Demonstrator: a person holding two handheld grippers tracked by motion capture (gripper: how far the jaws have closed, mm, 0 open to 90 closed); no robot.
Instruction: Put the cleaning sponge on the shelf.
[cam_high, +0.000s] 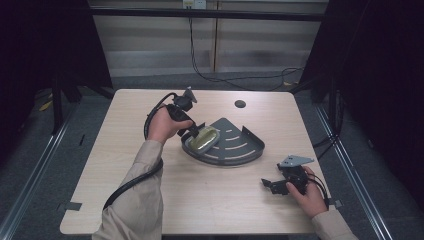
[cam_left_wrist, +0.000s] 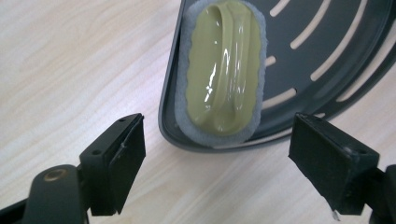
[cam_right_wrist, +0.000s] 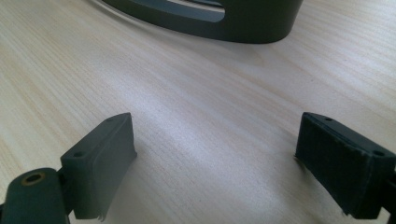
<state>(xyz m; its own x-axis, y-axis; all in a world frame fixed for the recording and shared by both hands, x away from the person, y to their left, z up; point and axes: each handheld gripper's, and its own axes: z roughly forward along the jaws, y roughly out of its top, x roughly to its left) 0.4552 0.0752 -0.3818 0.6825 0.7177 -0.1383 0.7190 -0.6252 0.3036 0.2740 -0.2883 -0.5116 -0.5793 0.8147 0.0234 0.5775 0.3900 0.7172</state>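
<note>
A dark grey quarter-round slotted rack (cam_high: 240, 145) lies mid-table, and an olive-green scrubber with a grey foam edge (cam_high: 202, 139) rests in its left end. In the left gripper view the scrubber (cam_left_wrist: 224, 70) lies on the rack (cam_left_wrist: 327, 42) just beyond the jaws, apart from both. My left gripper (cam_high: 192, 131) hovers at the rack's left end, open, with nothing between its jaws (cam_left_wrist: 217, 154). My right gripper (cam_high: 270, 184) sits low near the table's front right, open and empty (cam_right_wrist: 215, 158), pointing toward the rack's curved wall (cam_right_wrist: 243, 23).
The light wooden table (cam_high: 200, 200) has a round cable hole (cam_high: 240, 104) at its back. Dark curtains stand on both sides, and a black cable runs on the floor behind. Bare wood lies in front of the rack.
</note>
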